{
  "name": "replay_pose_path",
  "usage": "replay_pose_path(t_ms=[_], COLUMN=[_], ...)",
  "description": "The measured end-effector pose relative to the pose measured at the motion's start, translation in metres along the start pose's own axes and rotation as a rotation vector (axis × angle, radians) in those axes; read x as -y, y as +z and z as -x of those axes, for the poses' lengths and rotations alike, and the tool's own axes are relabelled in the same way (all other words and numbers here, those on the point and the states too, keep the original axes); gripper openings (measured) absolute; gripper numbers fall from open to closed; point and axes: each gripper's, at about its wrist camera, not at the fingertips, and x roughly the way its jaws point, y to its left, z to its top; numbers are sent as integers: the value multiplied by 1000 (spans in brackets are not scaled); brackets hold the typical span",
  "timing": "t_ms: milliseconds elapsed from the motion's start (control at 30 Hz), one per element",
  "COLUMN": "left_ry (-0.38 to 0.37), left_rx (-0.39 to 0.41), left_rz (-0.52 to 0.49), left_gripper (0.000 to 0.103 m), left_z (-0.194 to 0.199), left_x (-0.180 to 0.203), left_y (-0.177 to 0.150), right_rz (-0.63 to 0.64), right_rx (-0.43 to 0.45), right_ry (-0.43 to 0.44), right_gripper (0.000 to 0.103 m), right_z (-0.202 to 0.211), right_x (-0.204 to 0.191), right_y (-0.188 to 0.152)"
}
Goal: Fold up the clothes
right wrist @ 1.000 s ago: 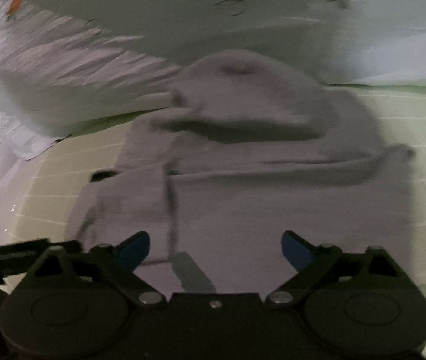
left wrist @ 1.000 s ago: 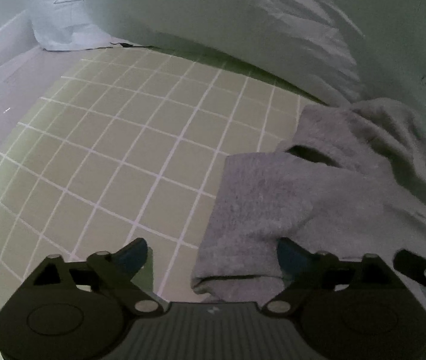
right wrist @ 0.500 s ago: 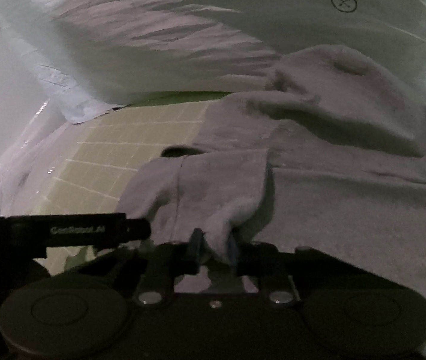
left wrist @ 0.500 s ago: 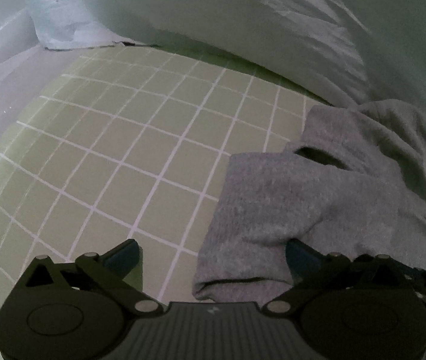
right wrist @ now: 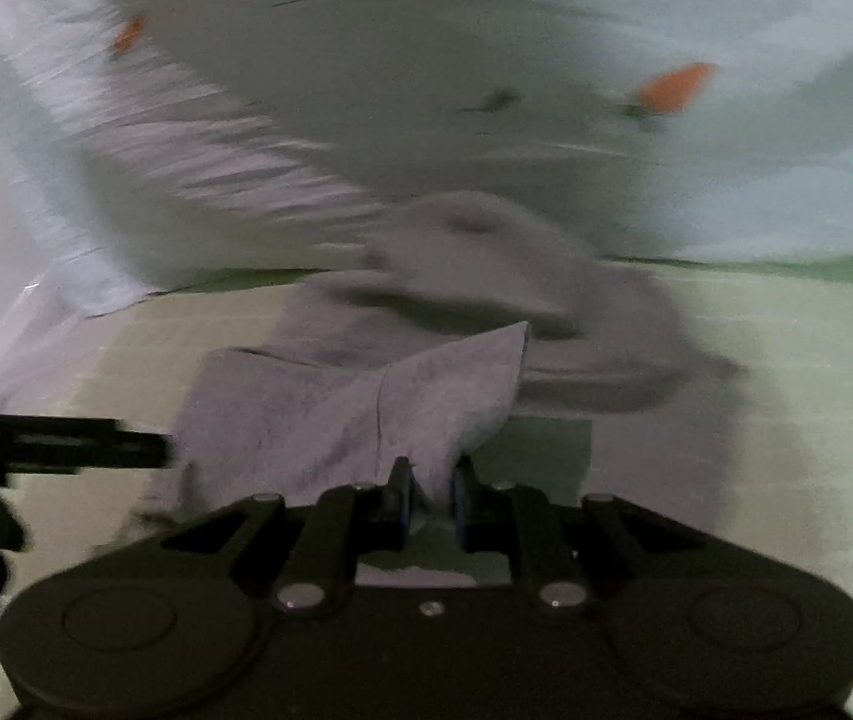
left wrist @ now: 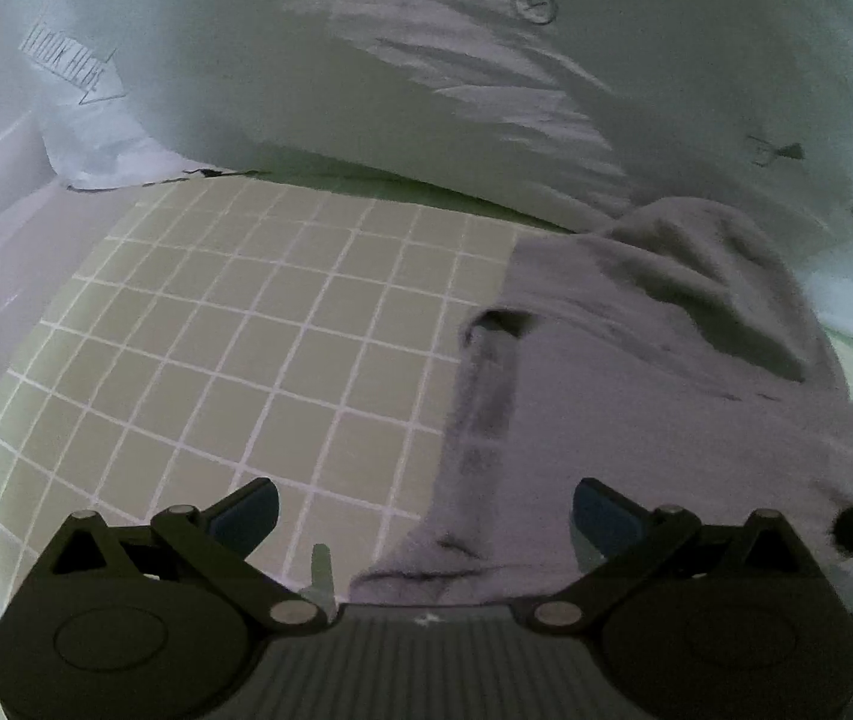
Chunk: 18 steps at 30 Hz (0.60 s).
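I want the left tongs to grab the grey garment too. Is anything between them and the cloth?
Nothing visible. The left tongs stand open right over the edge of the grey garment, with only the checked mat beside it.

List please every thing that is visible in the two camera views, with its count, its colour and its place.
grey garment: one, grey, on the mat at the right, one corner lifted.
grid mat: one, pale green with white lines, under the garment.
white sheet: one, white with small orange prints, behind the mat.
left gripper: one, black, blue pads, open above the garment's edge.
right gripper: one, black, jaws closing, pinching the garment's corner.
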Motion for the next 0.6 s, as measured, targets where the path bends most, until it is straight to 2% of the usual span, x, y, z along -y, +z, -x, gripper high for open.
replay_pose_path(t_ms=[167,267,433,600], left_ry=[-13,-21,-19,-17], left_rx=[-4,2,38,67], left_rz=[-41,-69,-106,-91], left_gripper=[103,103,103,103], left_z=[9,17,35,57], left_x=[12,19,25,19], left_y=[-8,-13,-20,-32], right_rz=[-132,-182,-142,-152], right_rx=[-24,-51,-61,3], right_ry=[-139,-136,-150,-158], right_gripper=[14,15,18,26], right_z=[6,1,1,25], right_x=[51,64,56,60], right_y=[-17,-26,-30,-33])
